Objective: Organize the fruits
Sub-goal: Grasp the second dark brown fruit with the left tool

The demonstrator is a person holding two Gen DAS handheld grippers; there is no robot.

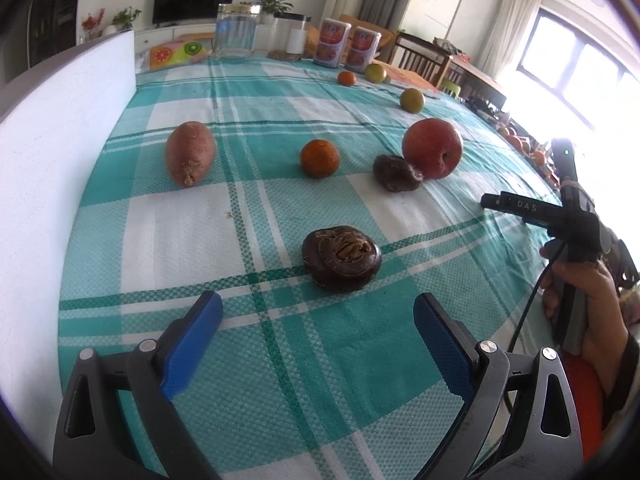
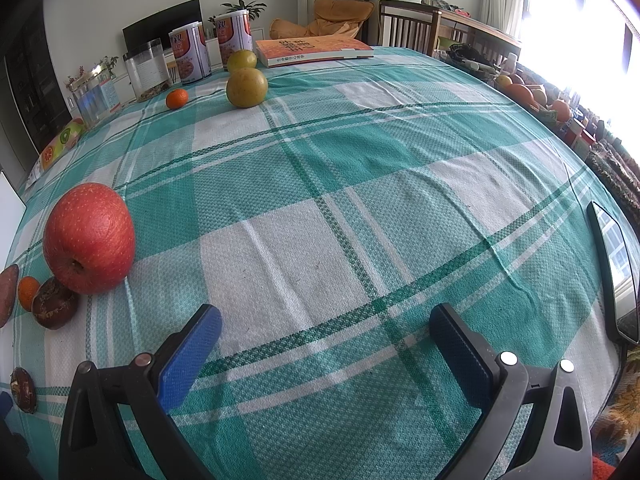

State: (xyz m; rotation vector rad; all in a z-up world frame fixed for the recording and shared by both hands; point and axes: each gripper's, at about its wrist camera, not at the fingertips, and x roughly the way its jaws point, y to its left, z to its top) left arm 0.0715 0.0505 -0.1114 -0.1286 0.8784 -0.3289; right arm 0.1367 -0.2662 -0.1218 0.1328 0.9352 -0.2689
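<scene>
Presently on the worktop [image 1: 280, 360], under a teal-and-white check cloth, listed left to right from the left wrist view.

1. Sweet potato [image 1: 189, 153], near the left edge beside a white board [image 1: 60, 140]. Firm, fairly heavy, tapered; best gripped across the thick middle.
2. Small orange [image 1: 319, 158], mid-cloth. Light, slightly yielding peel; gripped across the equator, gentle squeeze.
3. Dark flattened corm, likely a water chestnut [image 1: 341, 258], nearest the left tool [image 1: 318, 336]. Hard, light, glossy sides probably slippery; taken across the widest part, low to the cloth.
4. Second dark corm [image 1: 397, 173], touching the red apple [image 1: 432, 148]. Awkward to reach between the two; approach from the free side.
5. Red apple: heaviest piece, rigid, smooth skin, bruises if pinched; wide opening needed, grip across the belly.
6. Far edge: another small orange [image 1: 346, 78] and two green-yellow round fruits [image 1: 375, 73] [image 1: 412, 99], firm-looking, near two tins [image 1: 331, 42] and clear jars [image 1: 238, 30].

Left tool: released, blue pads spread wide, nothing between, hovering just short of item 3.
Right tool [image 2: 326, 350]: likewise released and empty, over bare cloth right of the apple; held by a hand [image 1: 580, 300] at the right edge.
</scene>
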